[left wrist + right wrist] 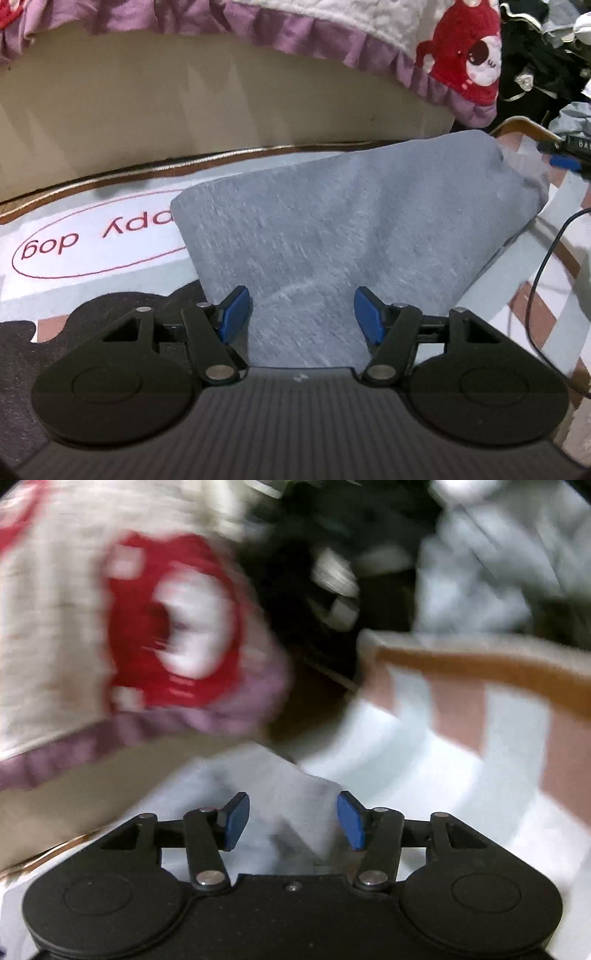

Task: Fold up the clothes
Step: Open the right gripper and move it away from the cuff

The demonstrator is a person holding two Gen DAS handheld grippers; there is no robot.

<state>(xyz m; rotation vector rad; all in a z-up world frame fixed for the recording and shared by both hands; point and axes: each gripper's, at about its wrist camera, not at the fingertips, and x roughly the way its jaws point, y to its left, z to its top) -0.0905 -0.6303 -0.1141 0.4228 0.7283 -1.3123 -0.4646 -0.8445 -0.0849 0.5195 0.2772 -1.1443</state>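
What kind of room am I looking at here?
Probably a bedroom at home. A frilled purple-edged bedspread with red cartoon figures hangs over a bed edge, a printed floor mat lies below it with a grey garment spread on it, and a heap of dark clothes sits beside.

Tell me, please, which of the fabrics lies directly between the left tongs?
The plain grey cloth, spread on the mat. The white blanket with purple frill and red cartoon hangs behind, beyond reach.

Readable text: one printed mark.
Mat [92,206]: red lettering "ppy dog" upside down inside a red oval, partly covered by grey cloth [351,229].
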